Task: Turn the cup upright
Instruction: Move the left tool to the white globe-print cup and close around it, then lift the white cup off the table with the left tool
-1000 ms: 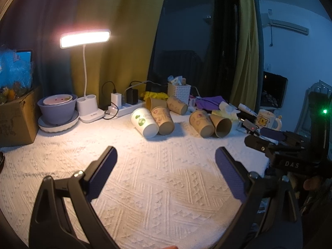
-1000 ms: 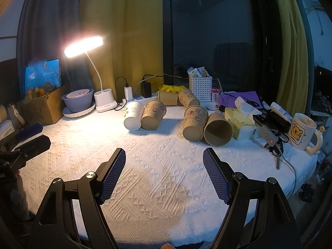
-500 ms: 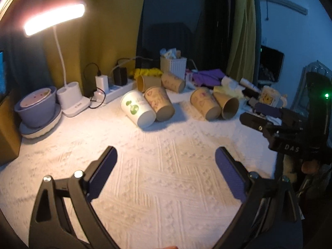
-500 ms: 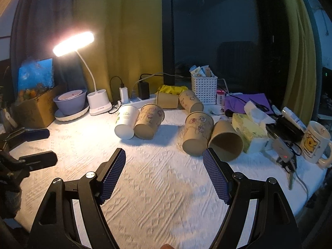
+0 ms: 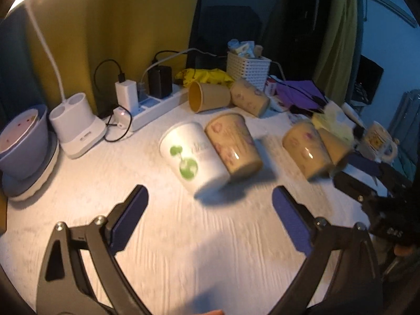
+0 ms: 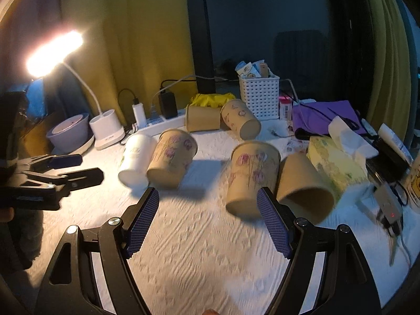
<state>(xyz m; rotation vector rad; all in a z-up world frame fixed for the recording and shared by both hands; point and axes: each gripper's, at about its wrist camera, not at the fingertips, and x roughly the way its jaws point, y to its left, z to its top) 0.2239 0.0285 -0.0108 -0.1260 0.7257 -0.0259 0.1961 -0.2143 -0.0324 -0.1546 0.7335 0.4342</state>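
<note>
Several paper cups lie on their sides on the white tablecloth. A white cup with green print (image 5: 193, 157) lies beside a flowered brown cup (image 5: 233, 147); both show in the right wrist view as the white cup (image 6: 135, 160) and the brown cup (image 6: 172, 161). Another flowered cup (image 6: 250, 177) and a plain brown cup (image 6: 304, 187) lie further right. My left gripper (image 5: 208, 216) is open and empty, just short of the white cup. My right gripper (image 6: 208, 220) is open and empty, its right finger (image 6: 273, 224) just in front of the flowered cup.
Two more cups (image 6: 203, 118) lie at the back by a power strip (image 5: 155, 109) and a white basket (image 6: 258, 97). A desk lamp (image 6: 106, 130) and bowl (image 5: 22, 141) stand left. A tissue box (image 6: 336, 166) and mug (image 5: 379, 140) are right.
Both grippers have moved forward toward the cups, which now look larger and closer. Both stay open. The cups have not moved.
</note>
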